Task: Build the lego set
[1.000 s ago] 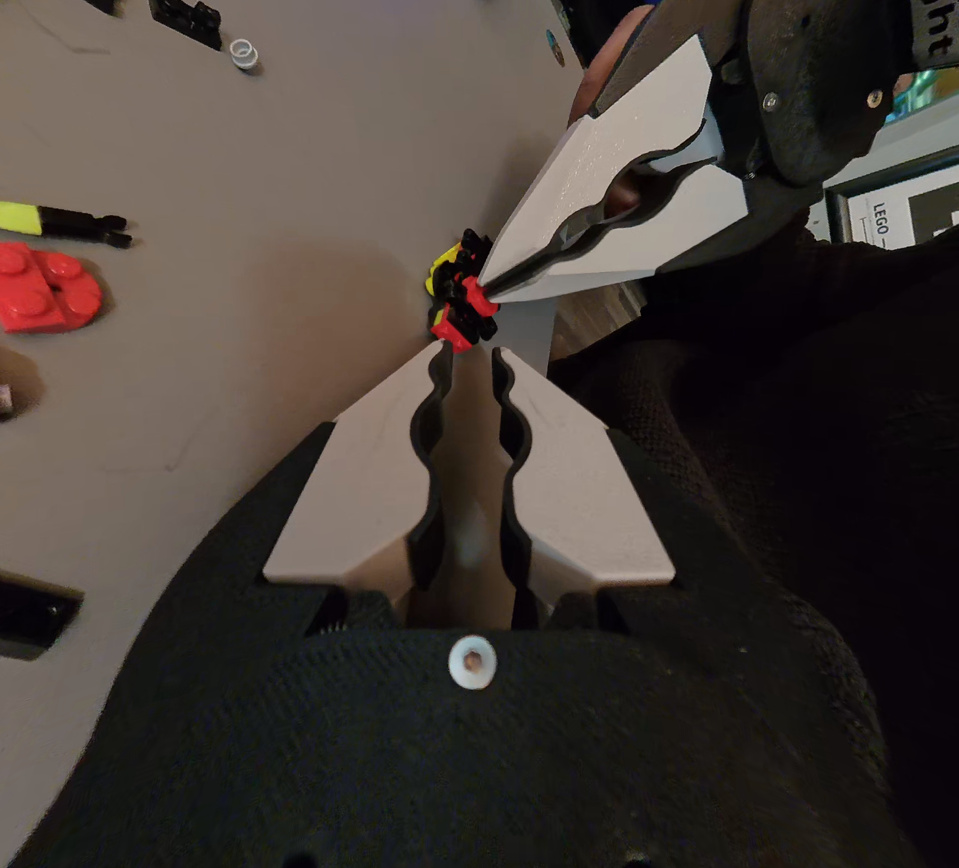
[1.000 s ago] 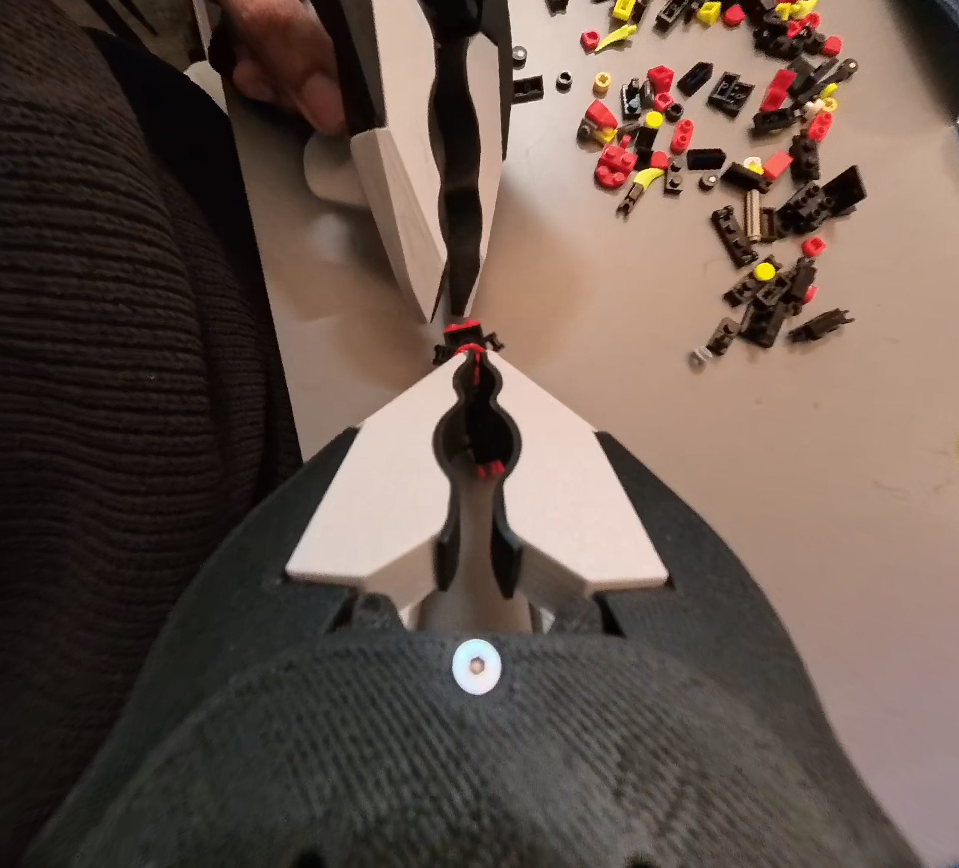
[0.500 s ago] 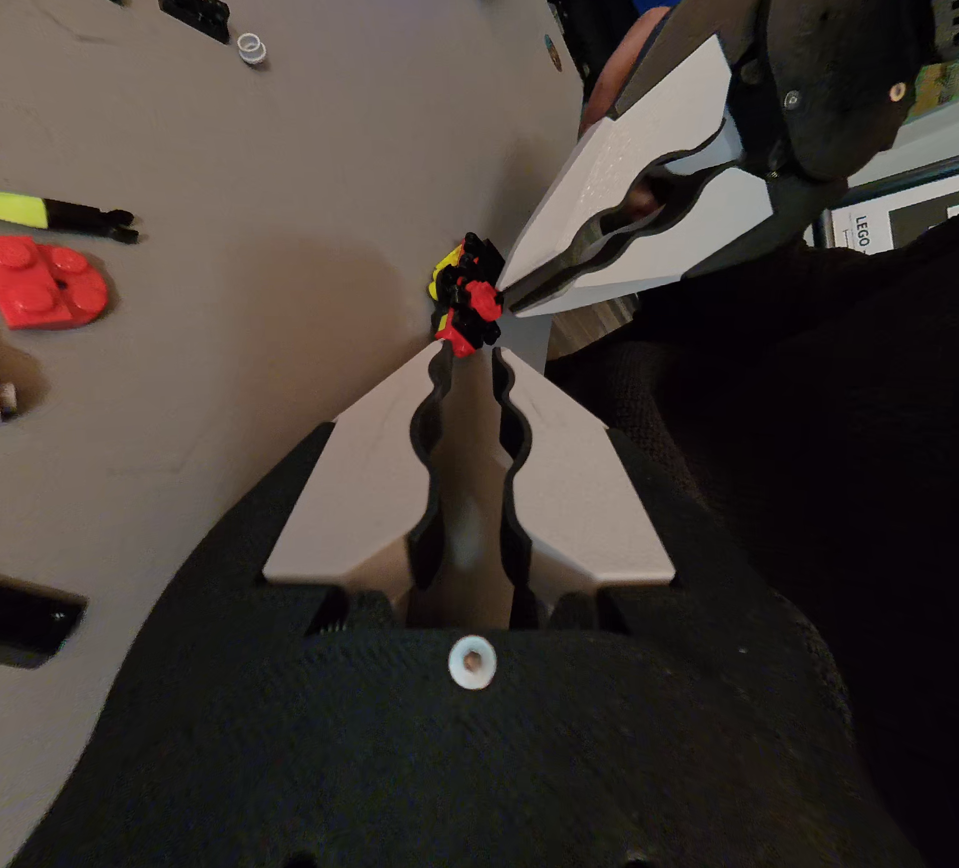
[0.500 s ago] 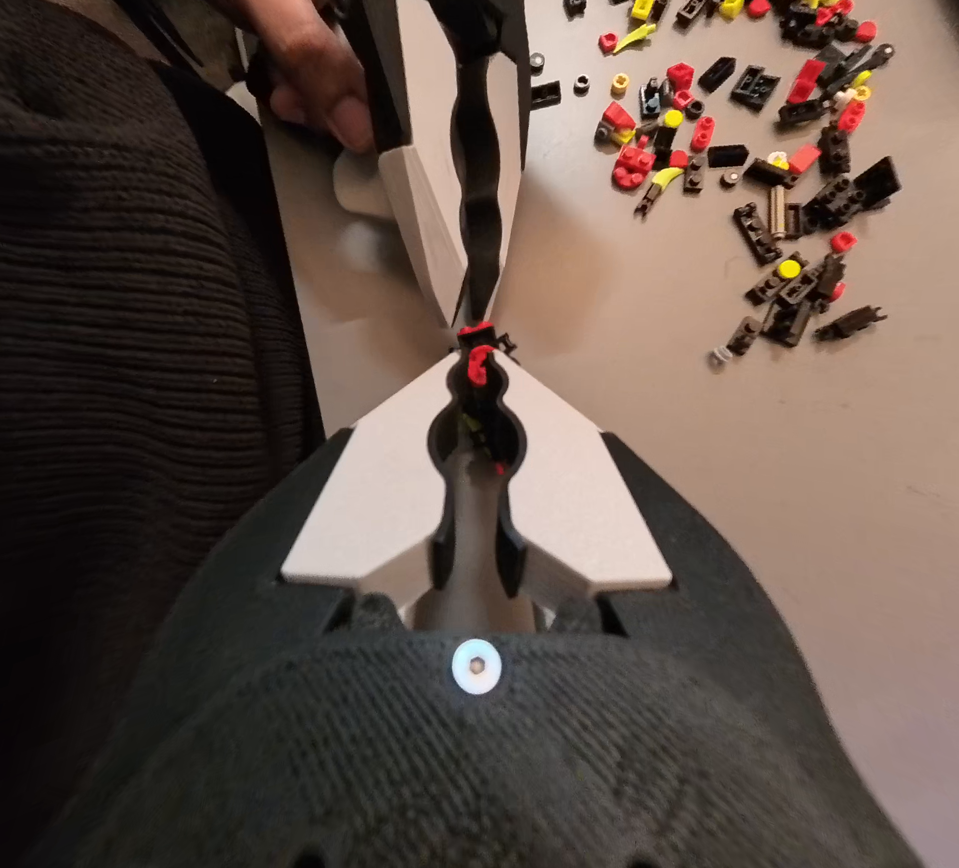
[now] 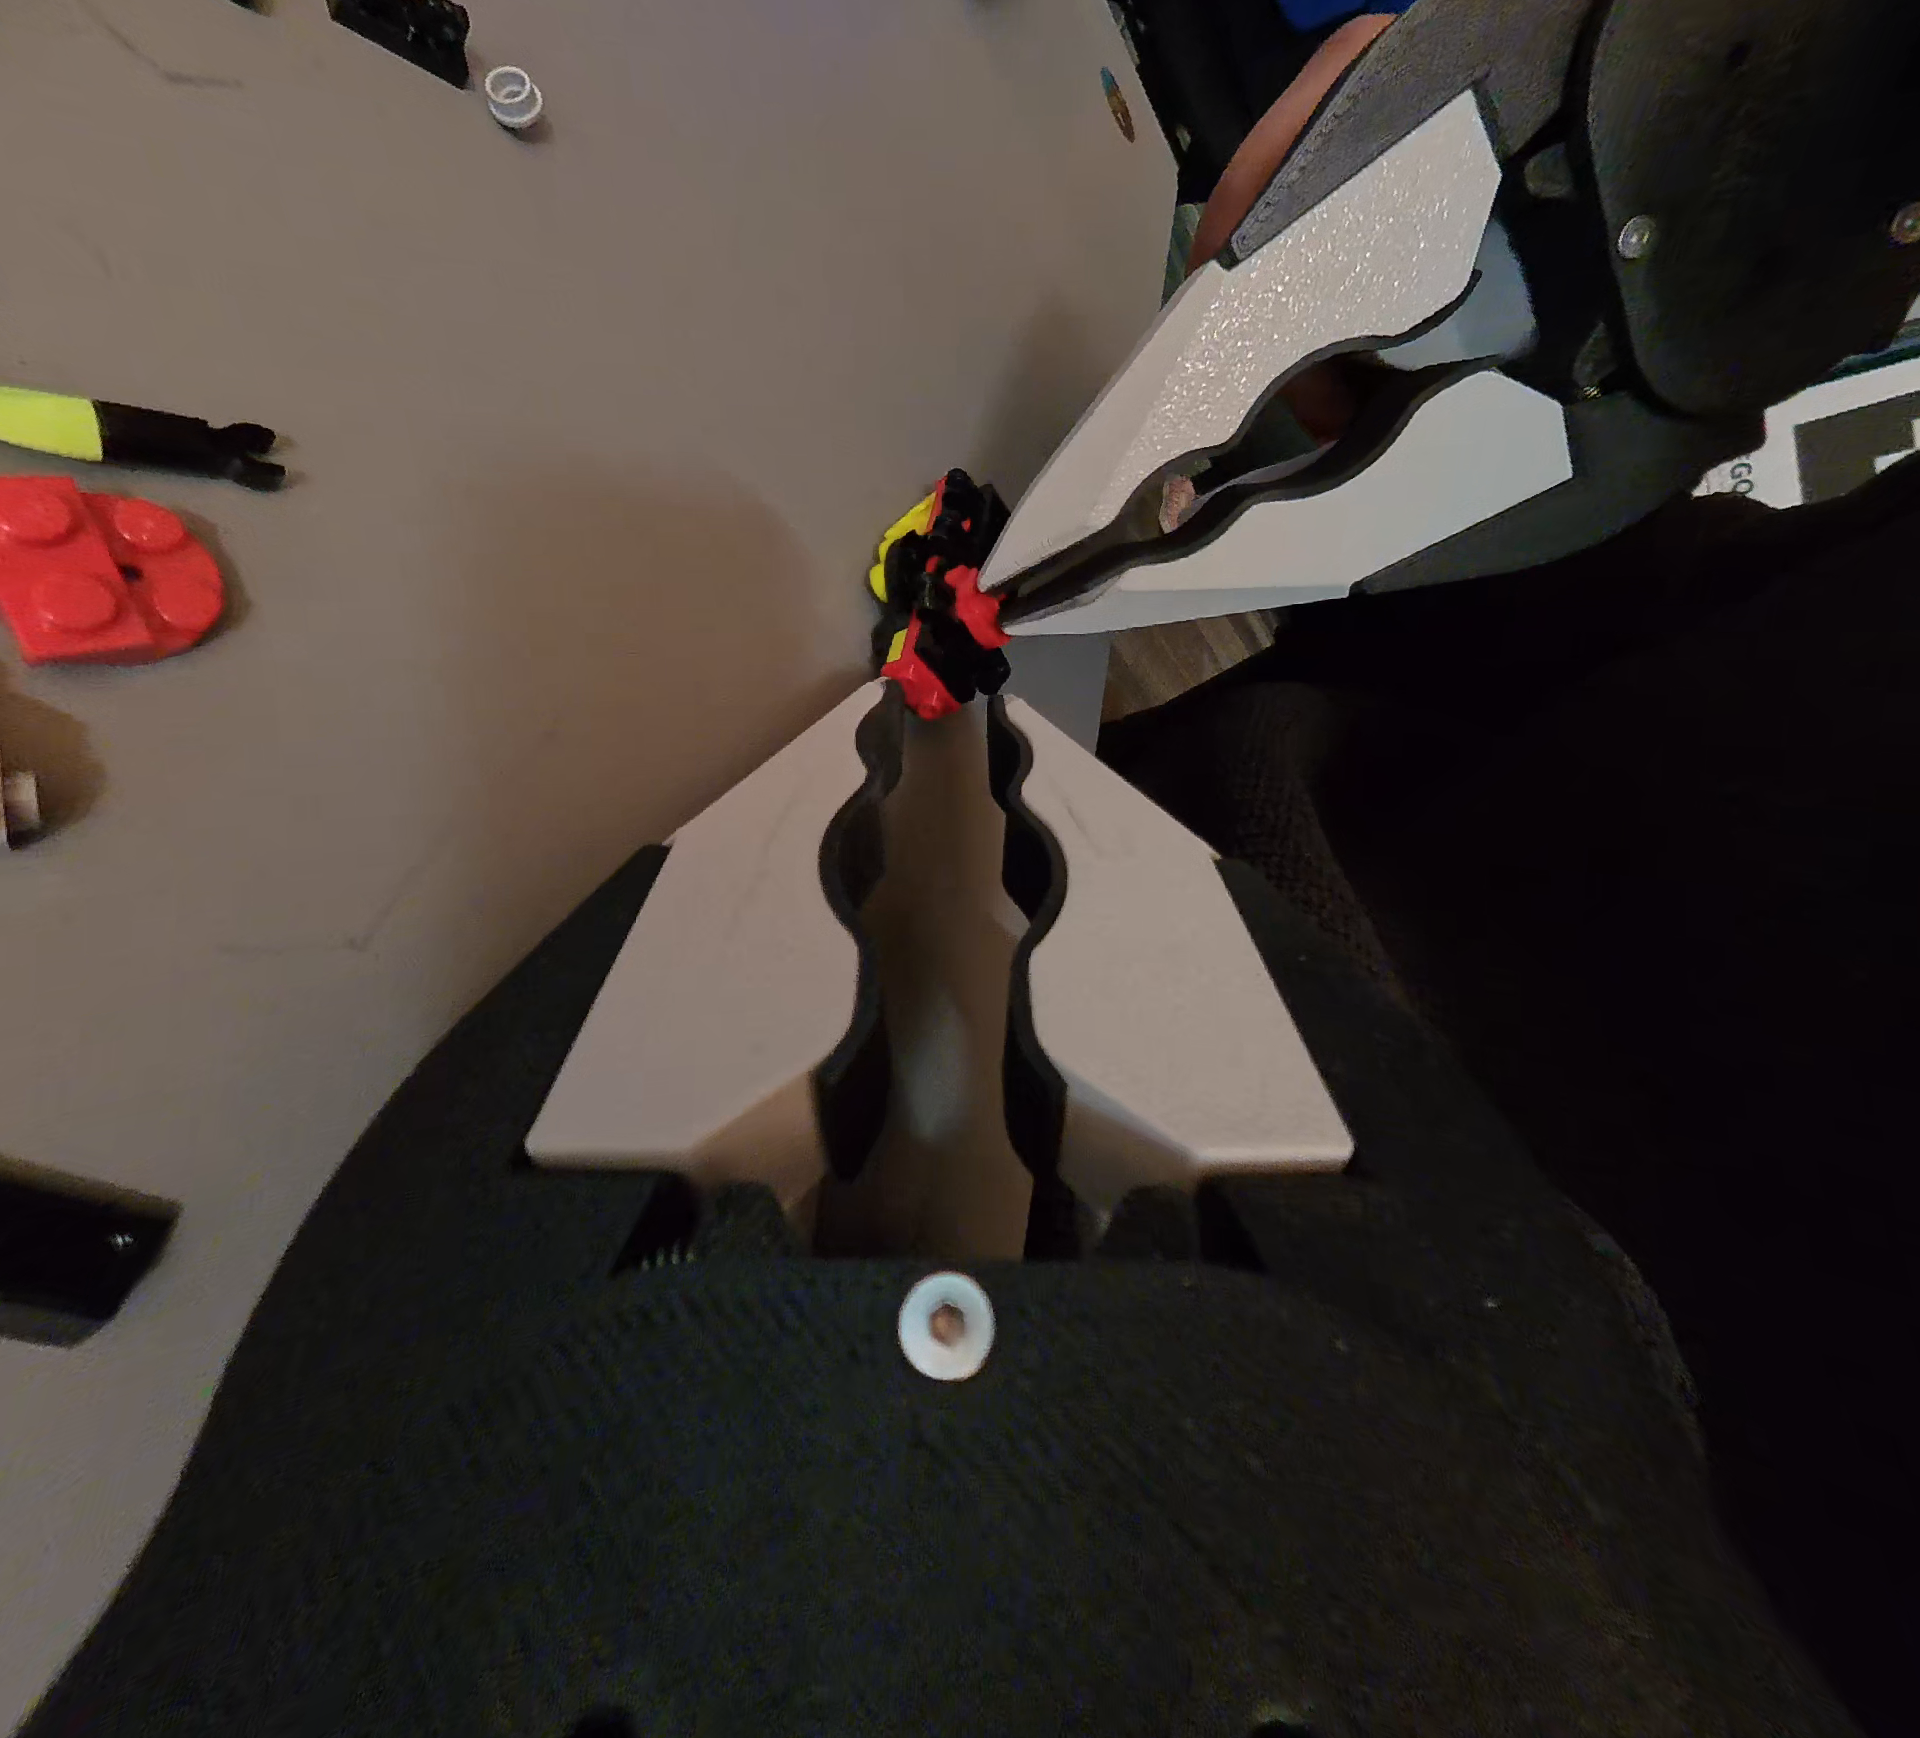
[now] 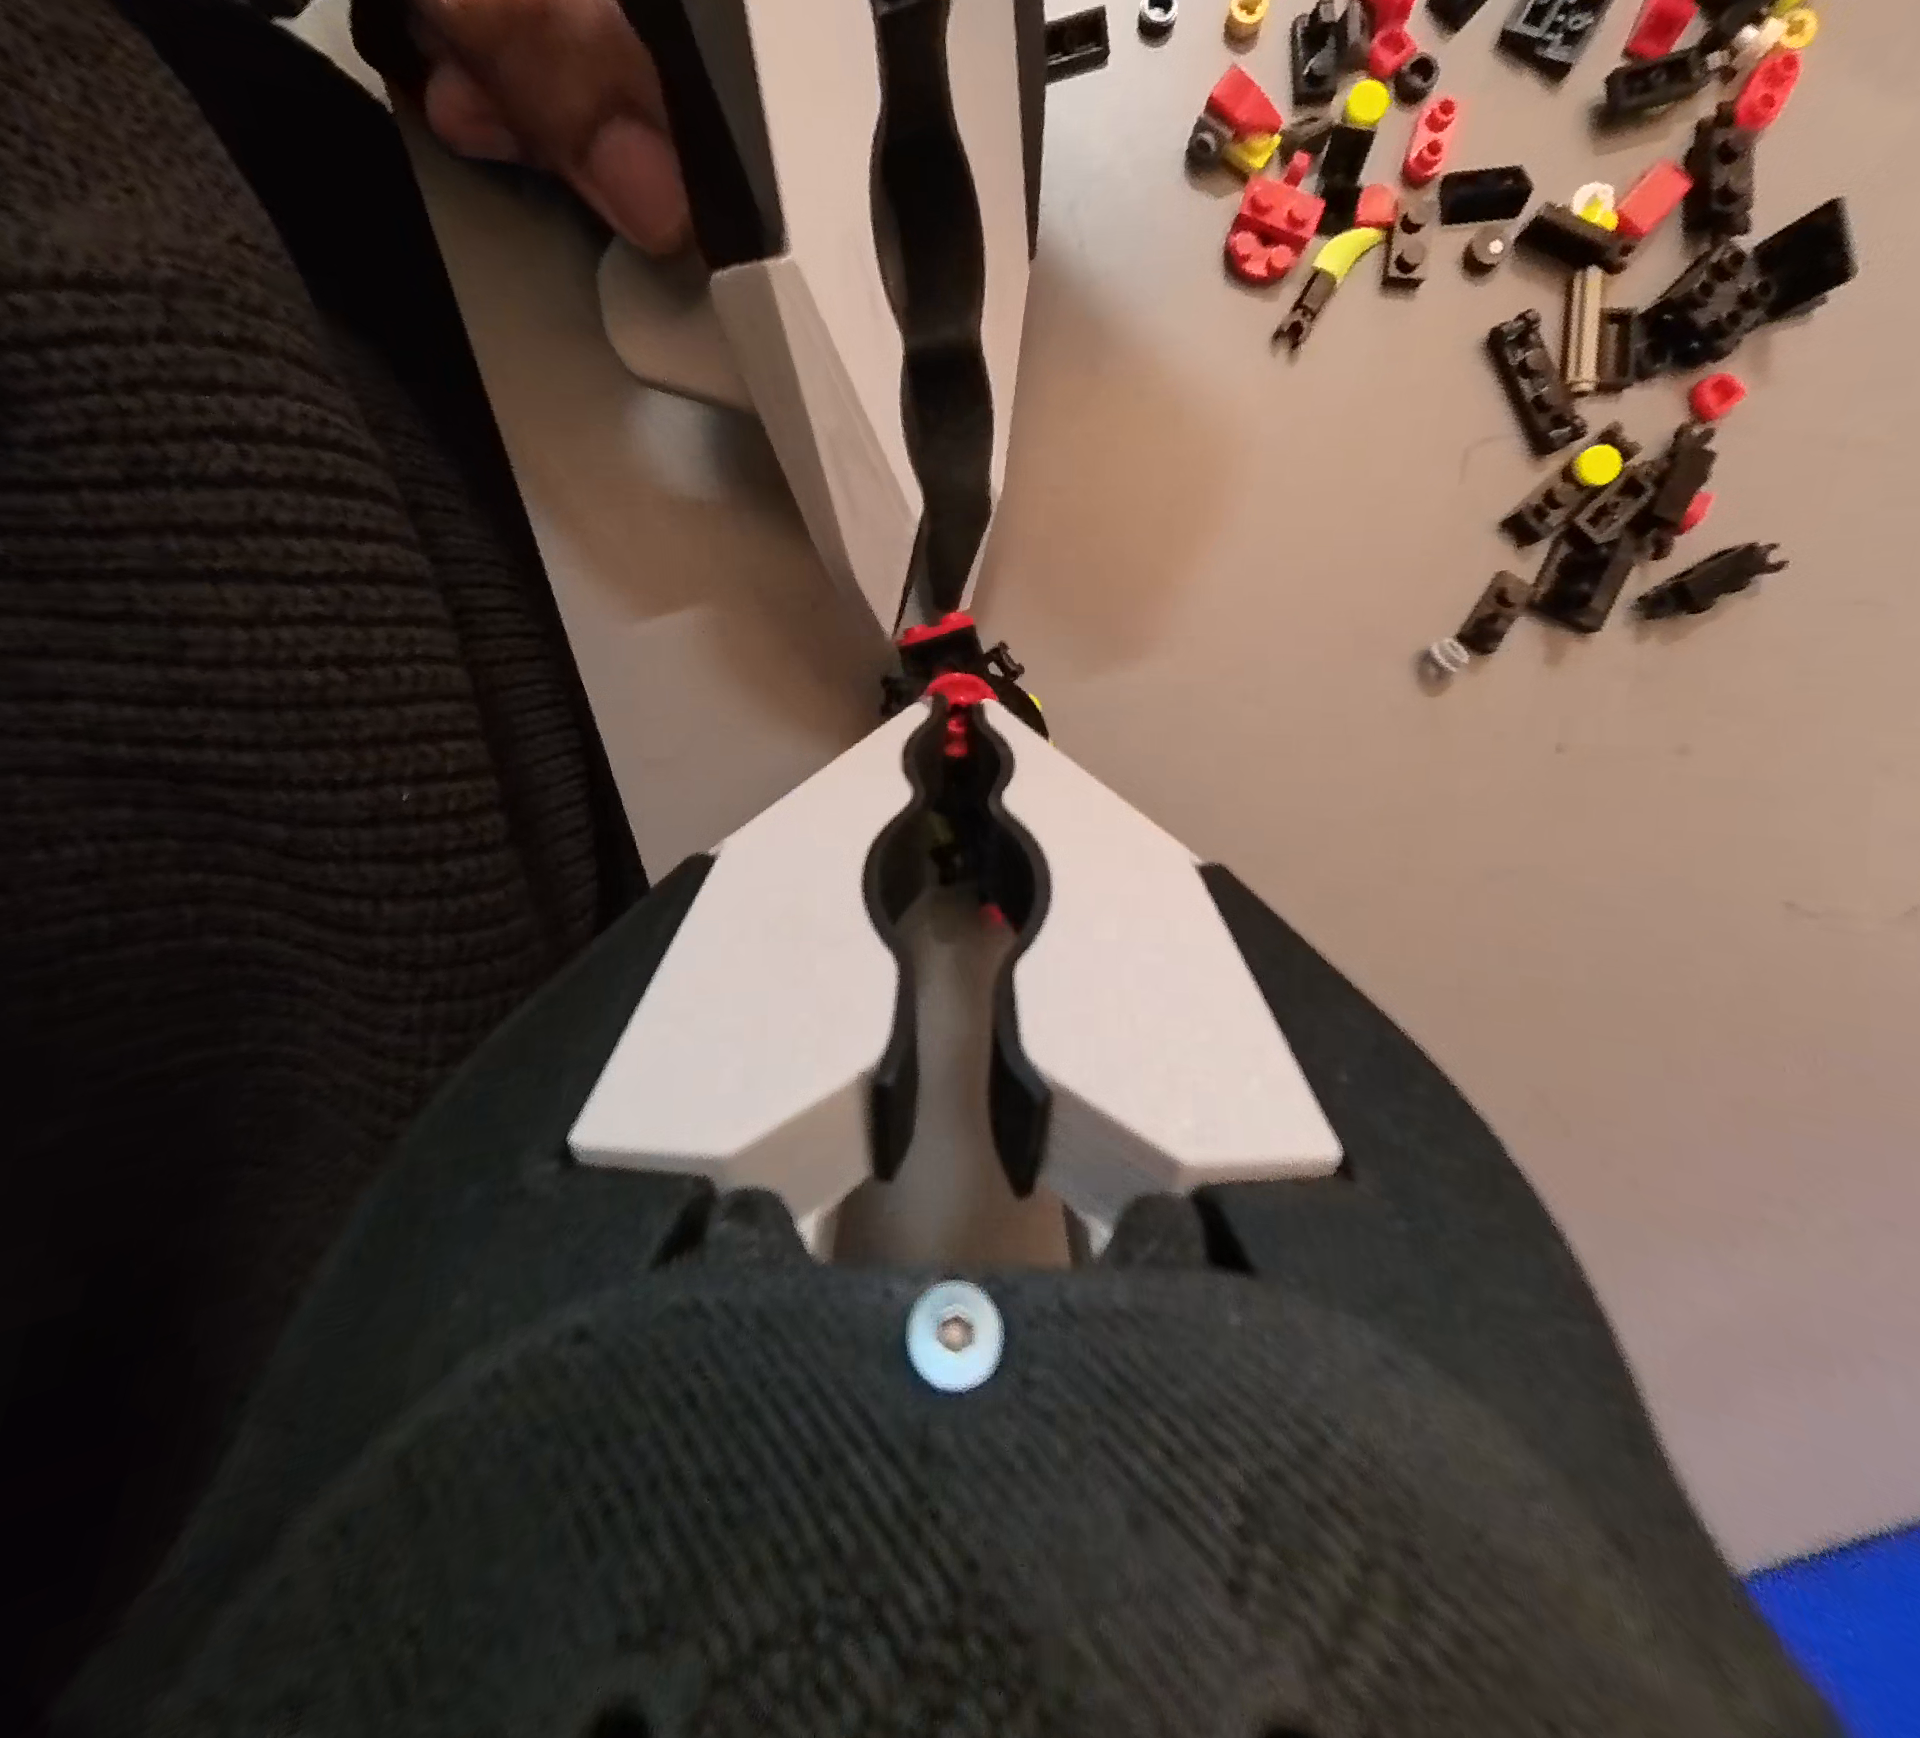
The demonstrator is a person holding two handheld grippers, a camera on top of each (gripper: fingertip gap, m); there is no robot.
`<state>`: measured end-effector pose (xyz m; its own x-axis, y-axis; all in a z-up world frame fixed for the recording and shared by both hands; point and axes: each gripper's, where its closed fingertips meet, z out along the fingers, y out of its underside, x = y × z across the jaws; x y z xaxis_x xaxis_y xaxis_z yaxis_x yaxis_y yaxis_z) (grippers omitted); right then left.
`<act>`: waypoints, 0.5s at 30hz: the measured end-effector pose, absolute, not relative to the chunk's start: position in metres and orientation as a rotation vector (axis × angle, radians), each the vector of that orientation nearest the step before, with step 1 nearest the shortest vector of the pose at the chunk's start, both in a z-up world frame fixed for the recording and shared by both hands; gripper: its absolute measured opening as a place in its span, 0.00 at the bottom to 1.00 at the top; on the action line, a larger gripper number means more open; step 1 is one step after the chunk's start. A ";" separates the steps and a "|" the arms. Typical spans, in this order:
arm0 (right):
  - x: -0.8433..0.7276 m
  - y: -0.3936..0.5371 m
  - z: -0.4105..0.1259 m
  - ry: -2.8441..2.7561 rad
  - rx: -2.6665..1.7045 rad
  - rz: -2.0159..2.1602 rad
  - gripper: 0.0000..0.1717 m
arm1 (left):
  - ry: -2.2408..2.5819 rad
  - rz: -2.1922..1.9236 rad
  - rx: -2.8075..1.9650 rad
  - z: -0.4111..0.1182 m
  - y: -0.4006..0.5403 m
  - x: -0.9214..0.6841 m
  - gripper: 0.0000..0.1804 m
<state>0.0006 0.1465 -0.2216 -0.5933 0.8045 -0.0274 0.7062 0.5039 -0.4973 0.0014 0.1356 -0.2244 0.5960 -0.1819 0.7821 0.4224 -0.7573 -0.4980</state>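
Observation:
In the left wrist view my left gripper is shut on the lower end of a small black, red and yellow brick assembly, held above the grey table near its edge. My right gripper comes in from the upper right, shut on a small red piece that sits against the assembly's side. In the right wrist view my right gripper pinches the red piece at its tips. The assembly is just beyond, under the left gripper.
Several loose black, red and yellow bricks lie scattered on the table to the right. A red plate, a yellow-black bar and a small grey stud lie to the left. A hand grips the left tool; dark knit clothing lies beside the table edge. Less than 4 cm separates the two grippers' tips.
My right gripper drew back slightly, then came in again with the red piece against the assembly and its jaws closed a little. My left gripper kept its hold with little movement.

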 end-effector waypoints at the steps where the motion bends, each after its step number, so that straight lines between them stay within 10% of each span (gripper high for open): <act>1: 0.000 0.147 -0.222 -2.535 -1.310 0.692 0.01 | -0.190 -1.154 -2.149 -0.225 0.136 0.001 0.08; 15: -0.001 0.147 -0.221 -2.471 -1.419 0.820 0.01 | -0.188 -1.151 -2.141 -0.223 0.136 0.001 0.08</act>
